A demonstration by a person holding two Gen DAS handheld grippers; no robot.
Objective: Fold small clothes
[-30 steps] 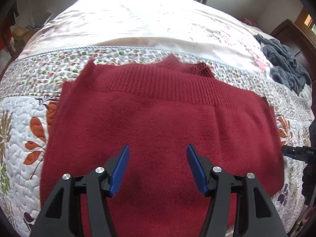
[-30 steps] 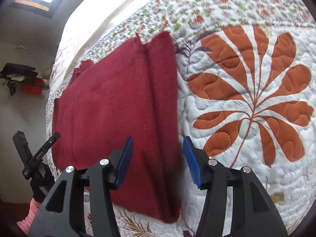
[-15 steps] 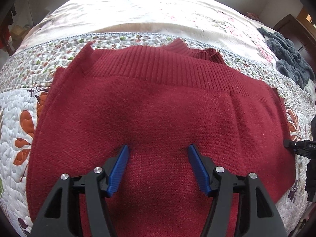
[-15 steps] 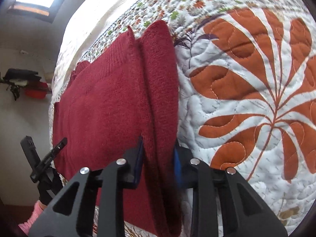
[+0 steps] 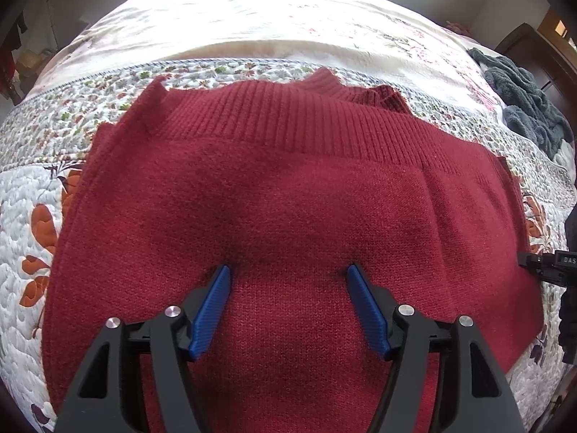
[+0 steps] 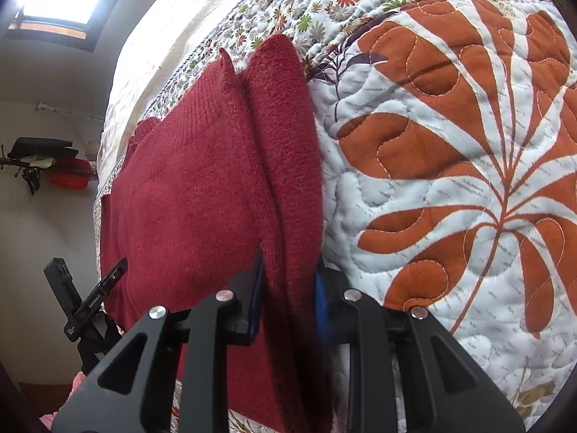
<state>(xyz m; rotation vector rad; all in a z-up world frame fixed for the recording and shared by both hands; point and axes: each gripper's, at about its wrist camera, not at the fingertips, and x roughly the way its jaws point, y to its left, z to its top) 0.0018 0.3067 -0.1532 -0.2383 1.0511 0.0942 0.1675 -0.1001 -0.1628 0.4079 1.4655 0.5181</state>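
Observation:
A dark red knit sweater (image 5: pixel 288 198) lies folded on the quilted bed, its ribbed hem toward the far side. My left gripper (image 5: pixel 290 274) is open, its blue fingertips pressed down onto the sweater's middle. In the right wrist view the same red sweater (image 6: pixel 216 198) shows a thick folded right edge (image 6: pixel 288 180). My right gripper (image 6: pixel 290 270) is shut on that folded edge, with the fabric bunched between its fingers. The other gripper's tip (image 6: pixel 104 285) pokes in at lower left.
The floral quilt (image 6: pixel 450 180) with orange leaf shapes spreads to the right of the sweater. A dark grey fleece garment (image 5: pixel 523 104) lies at the bed's far right. A pale blanket (image 5: pixel 270 18) covers the far half of the bed.
My right gripper went from open beside the sweater's folded edge to shut on it. My left gripper moved closer and lower onto the sweater, staying open.

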